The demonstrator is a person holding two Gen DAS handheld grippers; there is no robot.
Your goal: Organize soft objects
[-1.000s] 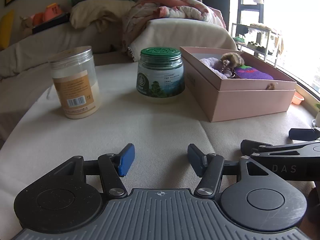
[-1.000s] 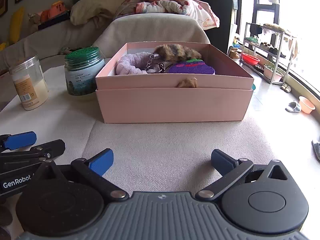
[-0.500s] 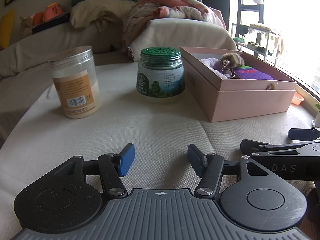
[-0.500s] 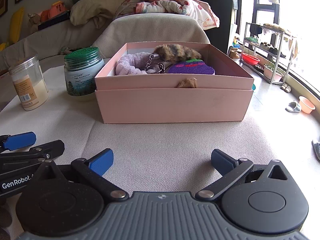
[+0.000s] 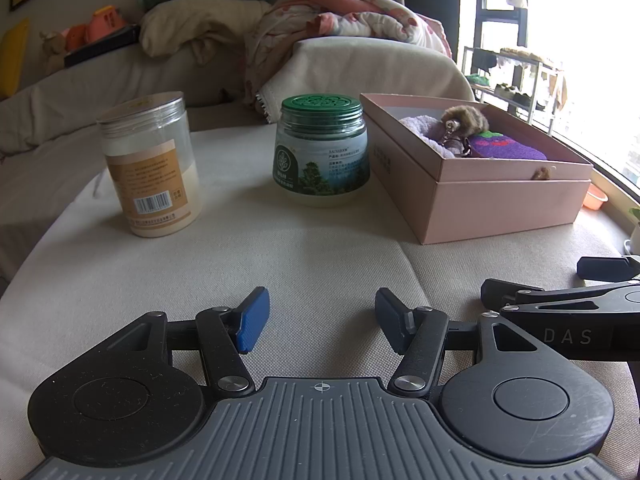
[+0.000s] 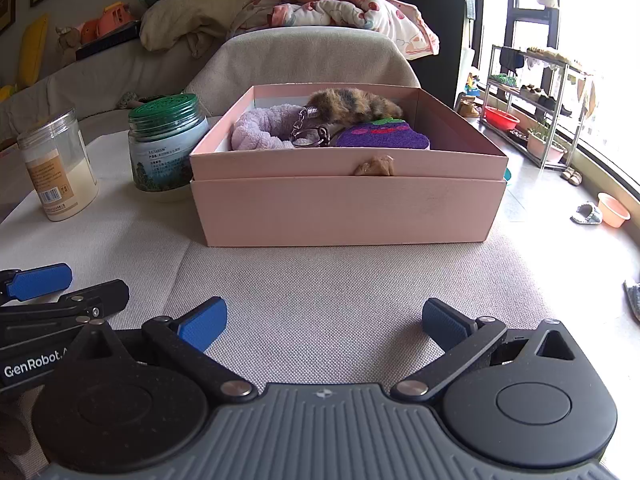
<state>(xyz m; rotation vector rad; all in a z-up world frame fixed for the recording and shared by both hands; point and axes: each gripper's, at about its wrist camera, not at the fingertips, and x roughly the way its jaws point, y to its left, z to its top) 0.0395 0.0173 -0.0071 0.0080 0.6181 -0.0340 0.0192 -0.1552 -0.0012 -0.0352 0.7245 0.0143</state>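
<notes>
Basically nothing moved: left gripper [image 5: 320, 320] and right gripper [image 6: 322, 326] still parted and empty over cloth-covered table [image 6: 340, 292], soft toys in pink box [image 6: 344, 208], green-lid jar [image 5: 322, 156] and clear jar [image 5: 150, 164] beside it.

Bench [image 6: 340, 280] cloth open between right tool [image 6: 324, 324] and pink box [image 6: 344, 212]. Left side blocked by green-lidded jar [image 5: 322, 152], clear jar [image 5: 150, 168]; gap between them.
</notes>
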